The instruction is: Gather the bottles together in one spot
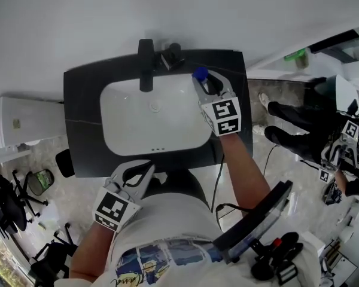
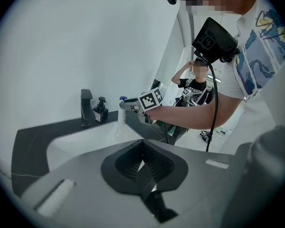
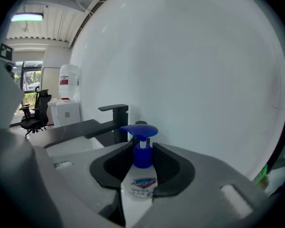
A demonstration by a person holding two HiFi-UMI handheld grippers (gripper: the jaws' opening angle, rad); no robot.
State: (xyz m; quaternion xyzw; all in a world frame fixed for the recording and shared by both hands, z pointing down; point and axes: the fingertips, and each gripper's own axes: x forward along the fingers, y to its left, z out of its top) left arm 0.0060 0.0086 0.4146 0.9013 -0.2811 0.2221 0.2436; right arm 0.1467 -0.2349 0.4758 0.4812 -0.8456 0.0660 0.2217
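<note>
**Setting:** dark counter (image 1: 84, 106) with an inset white basin (image 1: 131, 130), backed by a plain white wall (image 1: 167, 11). The head view looks steeply down on it.

**1. Left gripper (image 1: 145, 171).** Lower centre of the head view, at the counter's near edge. Jaws pressed together with nothing between them. Idle.

**2. Right gripper (image 1: 207, 86).** Upper right of the basin, over its far right rim. Jaws part-spread and pinching the white bottle (image 3: 140, 186) at the shoulder, just under its blue pump (image 3: 139, 131). The bottle is upright and appears to be lifted off the counter.

**3. Tap (image 1: 145, 64).** Black, top centre, at the basin's far edge.

**4. Dark bottle (image 1: 171, 57).** Small pump dispenser just right of the tap, on the counter's back ledge. It is near the carried bottle but apart from it.

**Handling note (judgement):**
- The step in hand reads as bringing the white bottle to the dark bottle.
- It is best kept upright and brought in from the right of the frame, so the tap is avoided.
- It should be lowered until its base sits flat on the ledge just beside the dark bottle, without nudging it.
- The ledge looks narrow and the grip is high on the bottle, so the base may swing.
- The jaws should spread only once the bottle stands, and then draw straight back.
</note>
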